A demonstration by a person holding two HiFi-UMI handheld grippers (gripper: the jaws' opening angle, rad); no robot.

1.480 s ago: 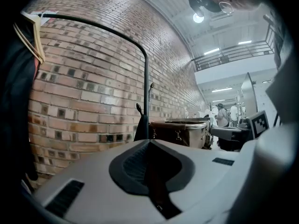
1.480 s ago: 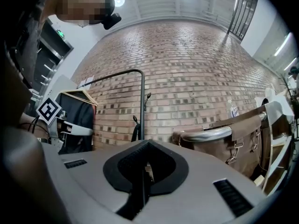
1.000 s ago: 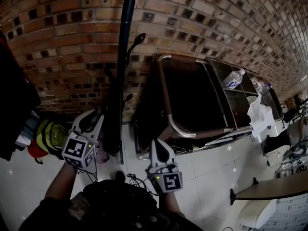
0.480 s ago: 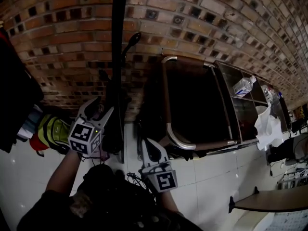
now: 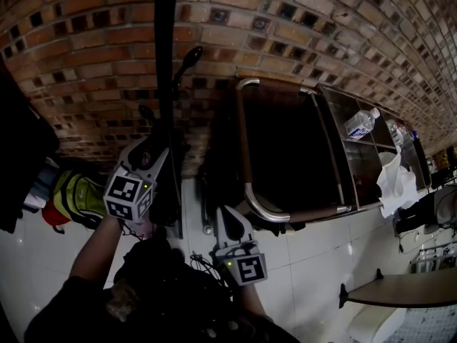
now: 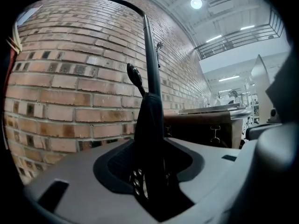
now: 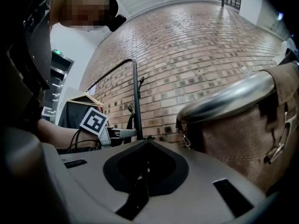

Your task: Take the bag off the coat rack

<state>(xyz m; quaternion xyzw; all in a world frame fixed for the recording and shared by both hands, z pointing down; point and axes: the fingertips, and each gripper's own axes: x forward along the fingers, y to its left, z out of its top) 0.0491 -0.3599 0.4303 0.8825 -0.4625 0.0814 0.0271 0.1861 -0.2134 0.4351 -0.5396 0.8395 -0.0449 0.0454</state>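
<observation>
**A:** Which step is this?

**B:** The grab. The left tongs (image 5: 148,151) are closing round the black strap (image 6: 149,125) of the bag (image 5: 170,202). It hangs against the coat rack (image 5: 166,48), below a hook (image 6: 134,73). The pads don't seem to press yet.

**A:** And the right tongs (image 5: 227,216)?

**B:** Pressed together, empty, held low.

**A:** Next?

**B:** I'd say pinch firmly, then lift the strap over the hook's tip.

**A:** Anything in the way?

**B:** A metal-framed canvas cart (image 5: 248,163) is close on the right. The brick wall (image 5: 86,56) is behind, and bright clothes (image 5: 71,199) hang to the left.

Brick wall (image 5: 321,34), water bottle (image 5: 359,122), round table (image 5: 400,291)
</observation>
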